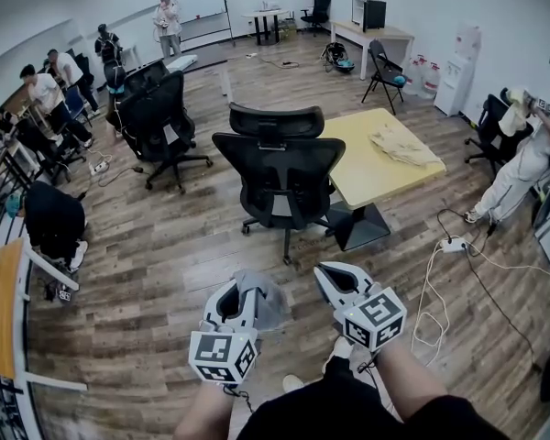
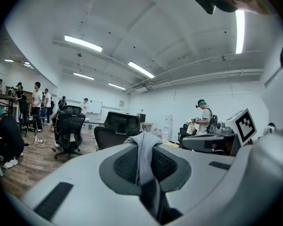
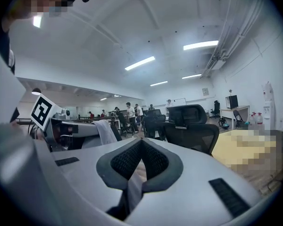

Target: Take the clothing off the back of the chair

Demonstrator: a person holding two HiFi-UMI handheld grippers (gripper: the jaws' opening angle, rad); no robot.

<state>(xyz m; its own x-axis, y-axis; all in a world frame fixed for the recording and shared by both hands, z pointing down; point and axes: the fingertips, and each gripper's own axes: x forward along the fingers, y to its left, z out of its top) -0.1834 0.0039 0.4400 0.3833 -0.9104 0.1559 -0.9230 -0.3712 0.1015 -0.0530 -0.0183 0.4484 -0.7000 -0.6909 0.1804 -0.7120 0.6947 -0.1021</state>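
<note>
My left gripper (image 1: 241,291) is shut on a grey piece of clothing (image 1: 262,298), which bunches up over its tips. In the left gripper view the clothing (image 2: 145,142) runs down between the closed jaws of the left gripper (image 2: 142,150). My right gripper (image 1: 333,273) hangs beside it to the right, shut with nothing in it; in its own view the right gripper (image 3: 140,142) has its pads meeting at the tip. The black mesh office chair (image 1: 280,168) stands ahead of both grippers with its back bare, apart from them.
A yellow table (image 1: 371,177) with a beige cloth (image 1: 403,145) stands right of the chair. More black chairs (image 1: 160,117) stand at the left. A power strip and cables (image 1: 454,244) lie on the wooden floor at right. A person (image 1: 527,159) stands at far right, others at back left.
</note>
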